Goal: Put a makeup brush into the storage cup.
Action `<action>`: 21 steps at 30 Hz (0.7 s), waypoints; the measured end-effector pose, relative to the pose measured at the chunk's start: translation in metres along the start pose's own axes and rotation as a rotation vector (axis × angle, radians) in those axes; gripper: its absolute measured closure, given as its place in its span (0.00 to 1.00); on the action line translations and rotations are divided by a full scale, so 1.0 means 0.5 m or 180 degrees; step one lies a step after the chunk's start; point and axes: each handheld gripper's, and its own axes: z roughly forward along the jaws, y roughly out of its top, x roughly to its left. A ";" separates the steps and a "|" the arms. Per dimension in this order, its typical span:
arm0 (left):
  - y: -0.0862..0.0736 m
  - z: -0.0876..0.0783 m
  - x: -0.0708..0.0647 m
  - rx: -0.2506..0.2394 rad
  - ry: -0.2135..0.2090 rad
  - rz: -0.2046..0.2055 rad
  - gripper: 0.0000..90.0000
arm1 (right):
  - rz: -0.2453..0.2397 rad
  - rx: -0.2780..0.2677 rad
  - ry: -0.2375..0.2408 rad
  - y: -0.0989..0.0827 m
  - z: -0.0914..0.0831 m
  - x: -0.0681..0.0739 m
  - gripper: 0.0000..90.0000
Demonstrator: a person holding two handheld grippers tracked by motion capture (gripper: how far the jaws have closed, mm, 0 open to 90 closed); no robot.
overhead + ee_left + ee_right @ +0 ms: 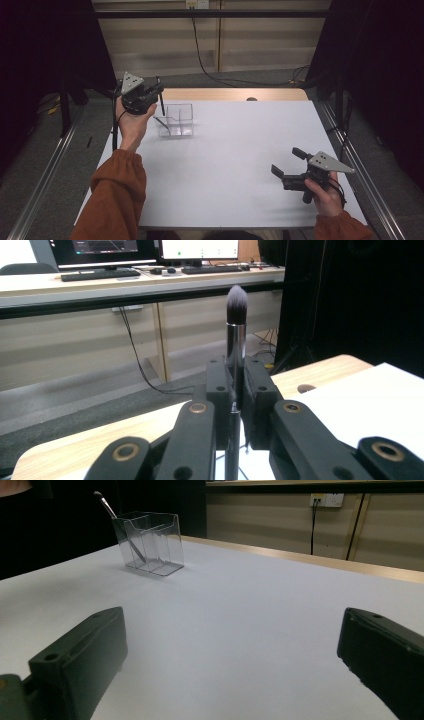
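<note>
My left gripper (158, 90) (236, 387) is raised over the table's far left corner, shut on a makeup brush (161, 101) (236, 310). The brush stands upright between the jaws, its silver ferrule and dark bristles pointing up. Just to its right stands a clear plastic organizer (179, 120) (150, 542) on the white table top. A second thin brush (160, 121) (120, 525) leans inside its left compartment. My right gripper (288, 161) (232, 665) hovers low over the table's near right, its jaws wide apart with nothing between them.
The white table top (230, 165) has a wooden strip (225, 94) along its far edge. Dark curtains hang at both sides. A cable (200, 55) trails down the back wall. Desks with monitors (105, 247) stand behind.
</note>
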 end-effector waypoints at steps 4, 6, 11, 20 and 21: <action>-0.010 0.005 0.002 0.0040 0.0016 0.0003 0.93 | -0.0006 0.0000 0.0007 0.000 0.000 0.001 0.00; -0.014 0.005 0.002 0.0048 0.0001 -0.0014 0.93 | 0.0003 0.0003 0.0012 -0.001 0.000 0.001 0.00; -0.023 0.009 -0.002 0.0101 0.0003 -0.0006 0.93 | 0.0008 0.0000 0.0008 -0.001 0.000 0.001 0.00; -0.052 0.015 0.001 0.0212 0.0000 -0.0062 0.93 | 0.0012 0.0002 0.0006 -0.001 0.000 0.001 0.00; -0.055 0.015 0.001 0.0214 -0.0003 -0.0063 0.93 | 0.0011 0.0000 0.0002 -0.001 0.001 0.001 0.00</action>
